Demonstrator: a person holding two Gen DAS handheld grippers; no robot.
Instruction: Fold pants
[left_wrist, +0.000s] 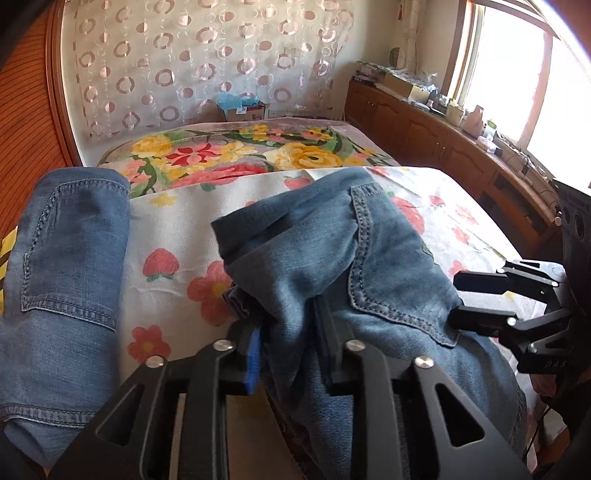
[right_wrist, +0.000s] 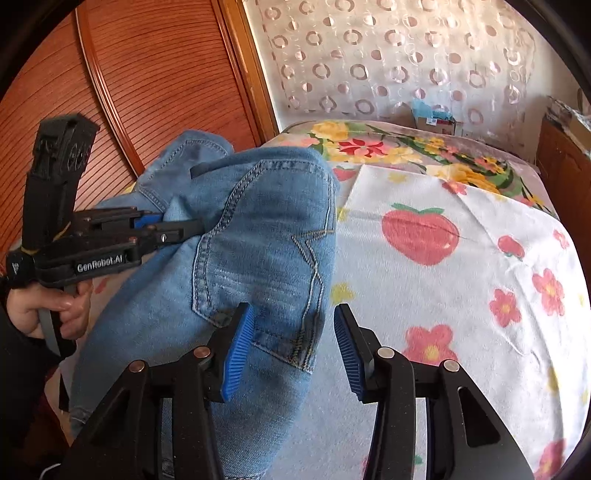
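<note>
Denim everywhere on this bed (right_wrist: 461, 314)! Starting at the left, the wooden wardrobe door (right_wrist: 155, 74) stands behind the action, and in front of it the person's hand (right_wrist: 48, 314) squeezes the handle of the left claw (right_wrist: 192, 227). That claw is clenched on a bunched fold of the jeans (right_wrist: 266, 240), near the waistband by the look of it, with the fabric pulled up off the strawberry-print sheet (right_wrist: 421, 236). From the left wrist view a second stretch of denim with a back pocket (left_wrist: 70, 251) lies flat at the far left, so the seat of the pants seems draped in a hump between the two.

Moving right, the right claw (right_wrist: 293, 354) hangs released, blue pads (right_wrist: 238, 354) spread wide either side of the lower corner of a back pocket, not gripping anything yet. Farther right the sheet runs bare, with the floral blanket (right_wrist: 388, 147) beyond it.

My read: this is the early gather, lining up the two halves. To do it well, the right claw should close on the waistband edge rather than the pocket flap, level with the left grip, then both pull outward to flatten the hump before laying one leg over the other. Grab too little cloth and it could slip.
</note>
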